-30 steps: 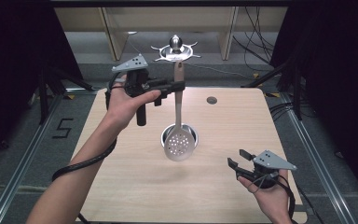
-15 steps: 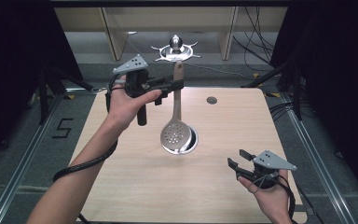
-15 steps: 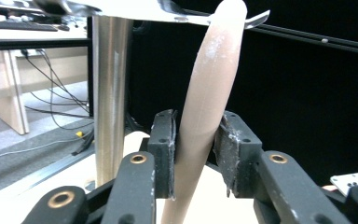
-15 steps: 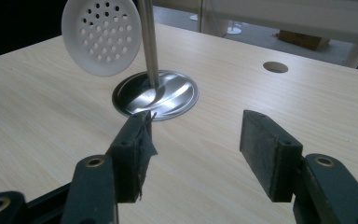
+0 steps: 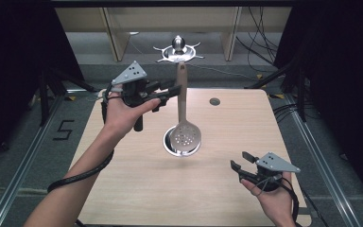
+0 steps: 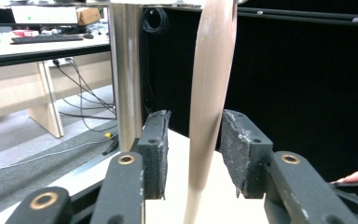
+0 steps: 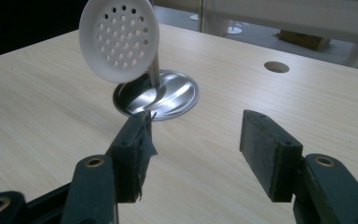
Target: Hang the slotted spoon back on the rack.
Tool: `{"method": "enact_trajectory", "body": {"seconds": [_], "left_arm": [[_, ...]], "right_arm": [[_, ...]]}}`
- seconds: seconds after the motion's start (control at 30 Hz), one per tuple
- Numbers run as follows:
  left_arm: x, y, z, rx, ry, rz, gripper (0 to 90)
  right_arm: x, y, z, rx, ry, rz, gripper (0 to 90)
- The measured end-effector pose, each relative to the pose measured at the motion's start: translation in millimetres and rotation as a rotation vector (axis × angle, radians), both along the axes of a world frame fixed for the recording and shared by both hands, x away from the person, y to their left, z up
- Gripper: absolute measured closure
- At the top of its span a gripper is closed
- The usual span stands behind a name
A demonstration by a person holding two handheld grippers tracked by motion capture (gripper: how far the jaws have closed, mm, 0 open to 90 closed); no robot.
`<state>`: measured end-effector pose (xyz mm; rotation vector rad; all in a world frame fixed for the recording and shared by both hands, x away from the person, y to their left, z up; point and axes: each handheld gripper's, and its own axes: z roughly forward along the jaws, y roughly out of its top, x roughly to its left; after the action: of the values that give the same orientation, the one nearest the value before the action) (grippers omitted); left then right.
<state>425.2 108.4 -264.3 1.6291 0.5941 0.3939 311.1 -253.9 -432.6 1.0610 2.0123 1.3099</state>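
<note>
Hanging skimmer [image 5: 186, 136], grip [image 5: 176, 90] seemingly loose

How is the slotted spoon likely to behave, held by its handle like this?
The slotted spoon probably swings: it hangs head-down from the left gripper. Its smooth, tapered handle sits between the jaws with gaps visible, so it may slip. It looks rigid and fairly light.

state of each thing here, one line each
slotted spoon: held off the table by its handle, head down over the steel bowl
left tongs: around the spoon handle, small gaps either side
right tongs: open, empty
steel bowl: upright on table
</note>
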Motion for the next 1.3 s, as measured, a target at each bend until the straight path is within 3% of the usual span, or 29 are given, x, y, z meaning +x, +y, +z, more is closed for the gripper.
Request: {"method": "enact_trajectory", "body": {"seconds": [0.1,0.27,0.33,0.5,0.57,0.7,1.03,1.1,1.2,1.23,1.3], "left_arm": [[-5.7,5.6,-4.0,0.015,-0.013,0.019,53.8],[-13.2,13.0,-9.2,0.039,-0.038,0.047,46.9],[-18.9,17.2,-12.9,0.047,-0.046,0.067,41.1],[-34.5,27.3,-27.6,0.062,-0.062,0.119,37.1],[-42.4,32.4,-37.6,0.062,-0.071,0.134,36.3],[-49.8,38.2,-47.9,0.075,-0.075,0.146,36.2],[-72.4,62.8,-89.0,0.133,-0.038,0.162,38.0],[-78.0,70.0,-106.4,0.144,-0.020,0.169,38.1],[-81.7,78.1,-126.3,0.154,0.018,0.182,38.1],[-81.7,78.1,-126.3,0.154,0.018,0.182,38.1],[-82.4,83.9,-139.6,0.175,0.021,0.189,38.1]], "right_arm": [[-1.4,1.4,0.1,0.026,0.024,-0.003,44.5],[-0.7,0.8,-0.4,0.020,0.016,0.003,44.5],[-2.4,1.4,0.2,0.032,0.040,-0.008,44.4],[-1.9,1.7,0.3,0.025,0.041,-0.010,44.4],[0.0,0.8,0.1,0.006,0.007,0.002,44.4],[-2.6,2.6,-0.1,0.029,0.042,-0.008,44.4],[-0.3,1.4,-1.0,0.015,0.023,0.006,44.3],[-1.9,2.4,-0.9,0.024,0.037,-0.005,44.3],[0.2,1.3,-1.5,0.011,0.021,0.007,44.3],[0.4,1.2,-1.6,0.010,0.024,0.009,44.3],[0.2,1.7,-1.7,0.020,0.030,0.007,44.3]]}}
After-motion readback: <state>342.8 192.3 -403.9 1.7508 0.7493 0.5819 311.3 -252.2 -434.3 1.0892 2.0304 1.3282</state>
